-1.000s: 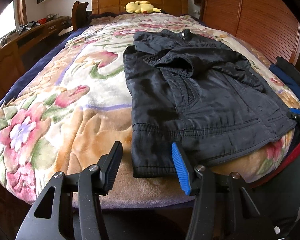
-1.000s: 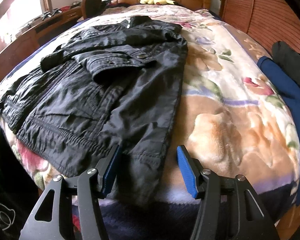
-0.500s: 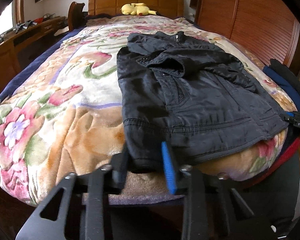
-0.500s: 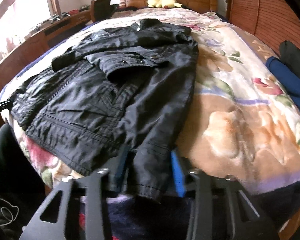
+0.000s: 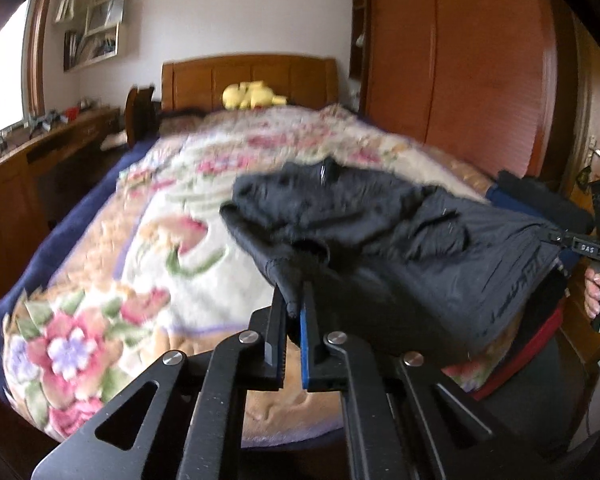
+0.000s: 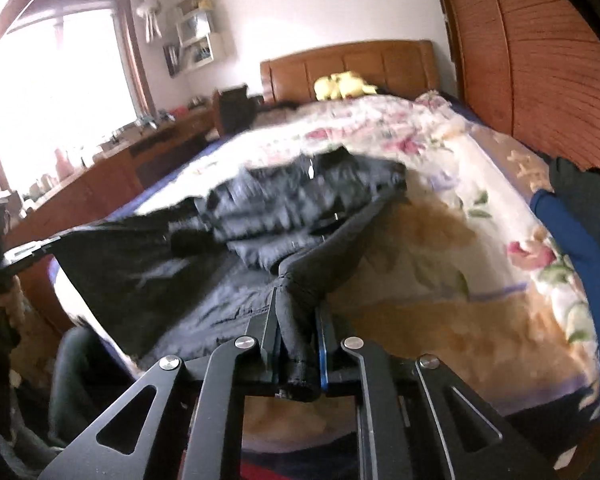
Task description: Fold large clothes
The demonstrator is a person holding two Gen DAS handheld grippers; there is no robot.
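Note:
A black jacket point(image 5: 400, 240) lies on the flowered blanket point(image 5: 140, 264) of the bed, its collar toward the headboard. My left gripper point(image 5: 294, 308) is shut on the jacket's left hem corner and holds it lifted off the bed. My right gripper point(image 6: 296, 320) is shut on the jacket's right hem corner point(image 6: 296, 340), also lifted. The hem hangs stretched between both grippers, and the jacket point(image 6: 284, 204) bunches toward the collar. The right gripper also shows at the right edge of the left wrist view point(image 5: 572, 244).
A yellow plush toy point(image 5: 252, 94) sits by the wooden headboard point(image 5: 248, 76). Blue and dark folded clothes point(image 6: 572, 232) lie on the bed's right side. A wooden desk point(image 5: 40, 148) runs along the left, a wooden wardrobe point(image 5: 460, 60) on the right.
Both grippers have closed on the jacket's two hem corners and lifted them up off the bed. The views now tilt upward and the hem is raised.

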